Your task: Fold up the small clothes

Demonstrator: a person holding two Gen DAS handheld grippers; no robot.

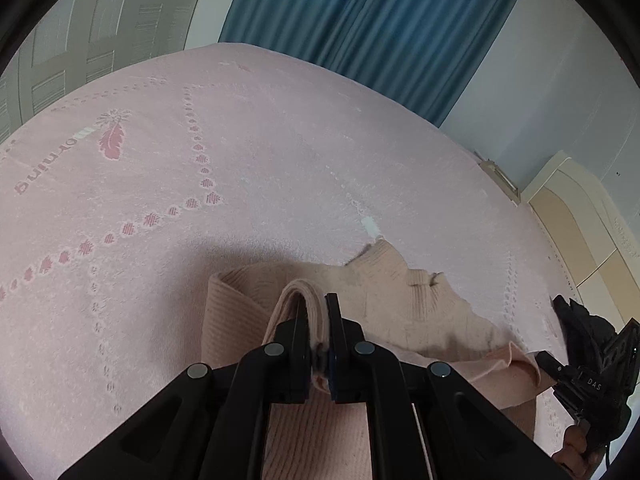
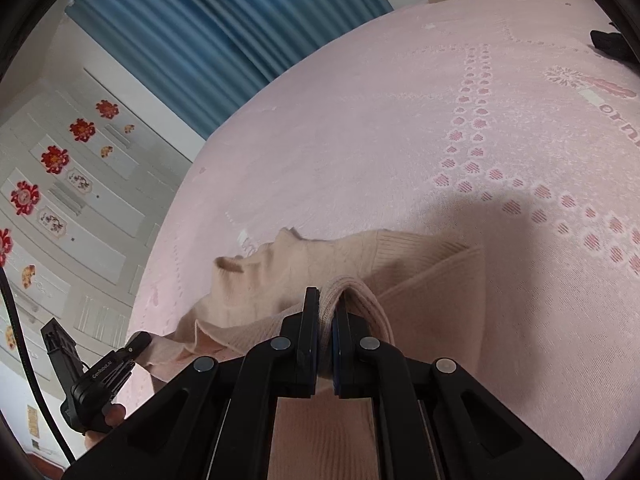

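Observation:
A small beige ribbed knit sweater [image 1: 404, 300] lies partly lifted over a pink bedspread [image 1: 240, 160]. My left gripper [image 1: 316, 316] is shut on a bunched fold of the sweater's edge. My right gripper [image 2: 326, 312] is shut on another fold of the same sweater [image 2: 320, 264]. The right gripper shows at the right edge of the left wrist view [image 1: 548, 360], pinching the sweater's far edge. The left gripper shows at the lower left of the right wrist view [image 2: 138, 342], also on the cloth. The sweater's collar end rests on the bed beyond both grippers.
The pink bedspread [image 2: 400, 140] has heart and feather patterns. Blue curtains [image 1: 360, 20] hang behind the bed. A white wardrobe with red flower stickers [image 2: 52, 160] stands at one side, a cream cabinet [image 1: 580, 220] at the other. A dark object [image 2: 608, 44] lies at the bed's far edge.

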